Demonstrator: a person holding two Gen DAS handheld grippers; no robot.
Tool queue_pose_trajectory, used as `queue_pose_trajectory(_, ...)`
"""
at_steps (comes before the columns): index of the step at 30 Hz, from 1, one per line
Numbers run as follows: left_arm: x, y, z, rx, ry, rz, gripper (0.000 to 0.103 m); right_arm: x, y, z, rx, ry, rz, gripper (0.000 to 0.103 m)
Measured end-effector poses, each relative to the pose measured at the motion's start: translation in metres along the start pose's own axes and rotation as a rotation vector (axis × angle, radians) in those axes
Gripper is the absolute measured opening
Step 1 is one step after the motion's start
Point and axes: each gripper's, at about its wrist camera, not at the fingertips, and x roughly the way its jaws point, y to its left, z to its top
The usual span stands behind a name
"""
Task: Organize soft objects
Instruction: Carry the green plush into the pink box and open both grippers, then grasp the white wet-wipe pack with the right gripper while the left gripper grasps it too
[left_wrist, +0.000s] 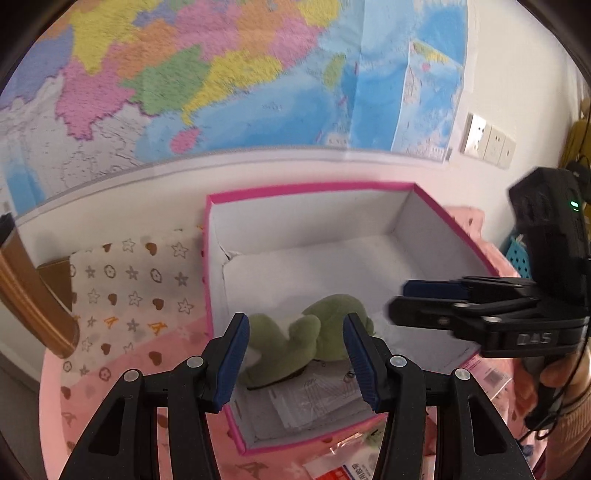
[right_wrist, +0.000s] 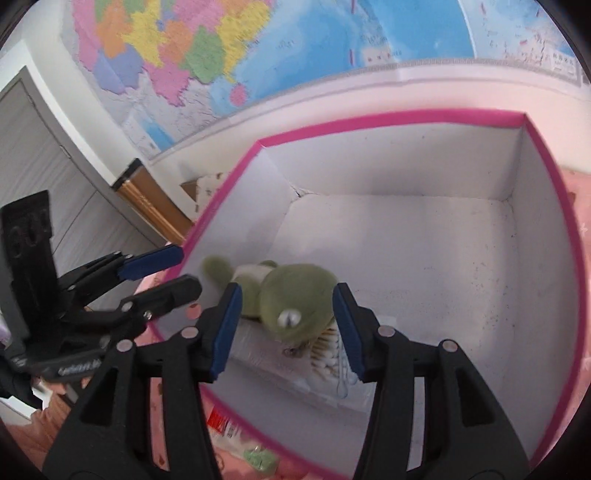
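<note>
A green plush frog (left_wrist: 295, 343) lies inside the pink-rimmed white box (left_wrist: 310, 236), near its front left corner, on a clear plastic bag (left_wrist: 314, 398). In the right wrist view the frog (right_wrist: 288, 299) rests on a pack of cotton swabs (right_wrist: 328, 354). My left gripper (left_wrist: 295, 362) is open above the box's front wall, with the frog below the gap. My right gripper (right_wrist: 284, 325) is open over the box, with the frog's head below the gap. The right gripper also shows in the left wrist view (left_wrist: 436, 306). The left gripper shows in the right wrist view (right_wrist: 170, 273).
The box (right_wrist: 546, 206) stands on a pink patterned cloth (left_wrist: 110, 369). A star-printed fabric (left_wrist: 129, 291) lies left of the box. Small packets (left_wrist: 343, 469) lie in front of it. A map (left_wrist: 221, 74) hangs on the wall behind. A blue basket (left_wrist: 517, 254) is at the right.
</note>
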Motion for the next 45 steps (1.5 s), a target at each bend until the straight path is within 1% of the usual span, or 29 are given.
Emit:
queue_pose_trajectory(3,-0.019,-0.005,-0.007,-0.004,-0.035,-0.034,0.057,-0.025,0.008,-0.007,-0.031,-0.033,0.012,0.053)
queue_pose_trajectory(5,-0.037,-0.014,-0.015,0.008,-0.068,-0.078,0.064,-0.048,0.013,-0.013,-0.049,-0.054,0.020,0.054)
queue_pose_trajectory(8,-0.055,-0.031,-0.027,0.034,-0.084,-0.186,0.067,-0.078,0.018,-0.027,-0.073,-0.084,0.013,0.054)
queue_pose_trajectory(11,-0.056,-0.048,-0.037,0.042,-0.041,-0.281,0.067,-0.101,0.017,-0.044,-0.073,-0.097,-0.007,0.054)
queue_pose_trajectory(12,-0.053,-0.055,-0.043,0.046,-0.017,-0.320,0.067,-0.108,0.013,-0.052,-0.065,-0.095,-0.020,0.054)
queue_pose_trajectory(15,-0.044,-0.071,-0.054,0.066,0.026,-0.372,0.067,-0.116,0.000,-0.071,-0.023,-0.073,-0.056,0.058)
queue_pose_trajectory(16,-0.037,-0.076,-0.058,0.068,0.057,-0.392,0.067,-0.117,-0.009,-0.080,0.002,-0.058,-0.074,0.058)
queue_pose_trajectory(20,-0.014,-0.084,-0.069,0.051,0.142,-0.422,0.067,-0.115,-0.046,-0.108,0.128,-0.003,-0.096,0.058)
queue_pose_trajectory(23,0.003,-0.085,-0.073,0.020,0.203,-0.457,0.067,-0.113,-0.068,-0.123,0.208,0.017,-0.104,0.058)
queue_pose_trajectory(26,0.016,-0.084,-0.076,-0.010,0.256,-0.486,0.067,-0.112,-0.086,-0.134,0.272,0.029,-0.077,0.059)
queue_pose_trajectory(29,0.022,-0.090,-0.082,-0.001,0.284,-0.484,0.067,-0.106,-0.099,-0.143,0.332,0.053,-0.048,0.059)
queue_pose_trajectory(30,0.025,-0.092,-0.082,-0.003,0.295,-0.489,0.067,-0.103,-0.103,-0.146,0.352,0.060,-0.024,0.059)
queue_pose_trajectory(33,0.034,-0.097,-0.083,-0.006,0.336,-0.510,0.067,-0.098,-0.110,-0.149,0.376,0.065,0.026,0.059)
queue_pose_trajectory(38,0.049,-0.101,-0.084,-0.024,0.379,-0.539,0.067,-0.089,-0.109,-0.146,0.383,0.049,0.084,0.059)
queue_pose_trajectory(42,0.062,-0.106,-0.085,-0.040,0.416,-0.559,0.067,-0.085,-0.110,-0.145,0.385,0.037,0.086,0.059)
queue_pose_trajectory(45,0.068,-0.105,-0.084,-0.065,0.424,-0.565,0.066,-0.087,-0.112,-0.145,0.393,0.018,0.101,0.059)
